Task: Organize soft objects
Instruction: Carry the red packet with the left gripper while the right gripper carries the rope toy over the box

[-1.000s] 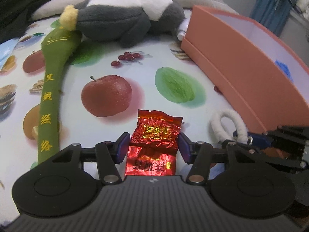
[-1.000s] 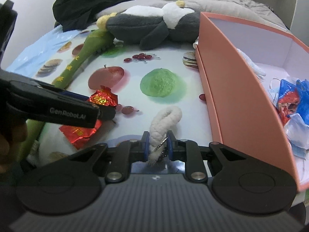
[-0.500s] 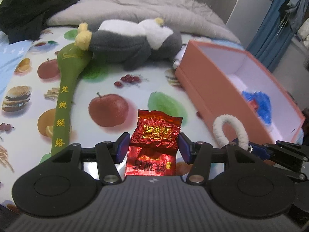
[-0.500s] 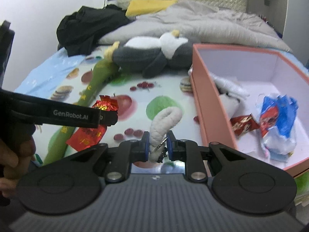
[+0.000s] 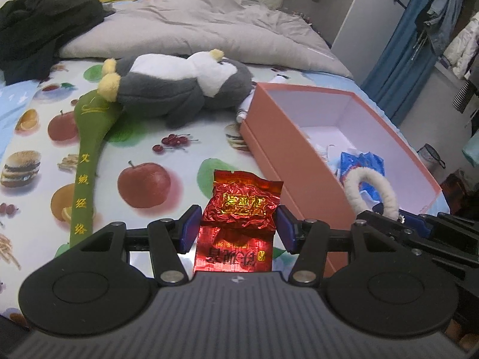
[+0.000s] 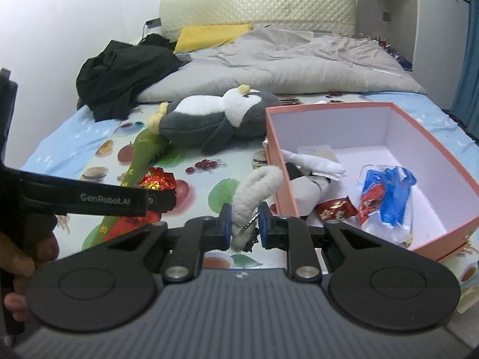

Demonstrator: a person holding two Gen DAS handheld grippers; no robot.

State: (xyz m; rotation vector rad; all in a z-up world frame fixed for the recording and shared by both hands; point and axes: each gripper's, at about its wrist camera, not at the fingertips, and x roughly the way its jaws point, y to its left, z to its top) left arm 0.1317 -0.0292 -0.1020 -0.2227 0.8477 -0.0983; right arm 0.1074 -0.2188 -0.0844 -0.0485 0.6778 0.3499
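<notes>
Red foil packets (image 5: 238, 218) gripped in left tool (image 5: 236, 232), held above fruit-print bed sheet (image 5: 143, 149) beside pink box (image 5: 302, 161). White fuzzy loop (image 6: 254, 188) clenched in right tool (image 6: 242, 224), near box's front corner. Box holds blue bag (image 6: 386, 191), red packet (image 6: 336, 211), white cloth (image 6: 314, 163). Plush penguin (image 6: 215, 119) and green plush stick (image 5: 89, 149) lie on sheet.

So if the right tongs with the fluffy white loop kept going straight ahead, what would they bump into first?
Probably the pink box's near corner, just right of the fluffy white loop in the right tongs; depth is unclear.
</notes>
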